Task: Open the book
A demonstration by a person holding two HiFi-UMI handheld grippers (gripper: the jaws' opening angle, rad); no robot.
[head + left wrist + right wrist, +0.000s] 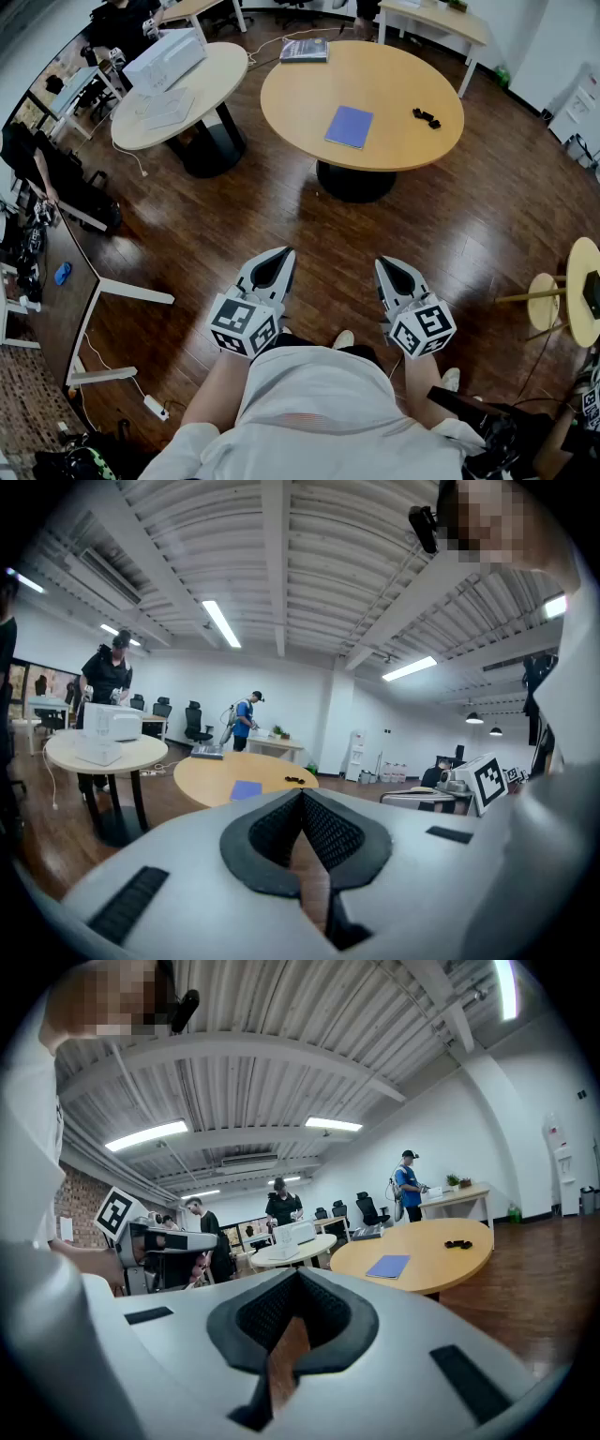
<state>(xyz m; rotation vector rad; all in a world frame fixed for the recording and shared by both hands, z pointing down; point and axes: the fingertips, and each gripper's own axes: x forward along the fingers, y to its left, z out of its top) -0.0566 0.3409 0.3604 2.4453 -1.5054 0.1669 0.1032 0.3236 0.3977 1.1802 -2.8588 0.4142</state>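
Both grippers clenched on nothing, book well ahead

The left gripper (284, 253) and right gripper (382, 263) hang low before the person, jaws pressed together and empty. The blue book (349, 127) lies flat, seemingly closed, on the round wooden table (403, 150), well apart from them. Best approach is probably to step close, part one gripper's jaws and catch the cover's free edge while the other steadies the book.

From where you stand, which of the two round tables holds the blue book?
The orange-wood round table straight ahead: the blue book lies near its middle. The paler table to the left carries a white box.
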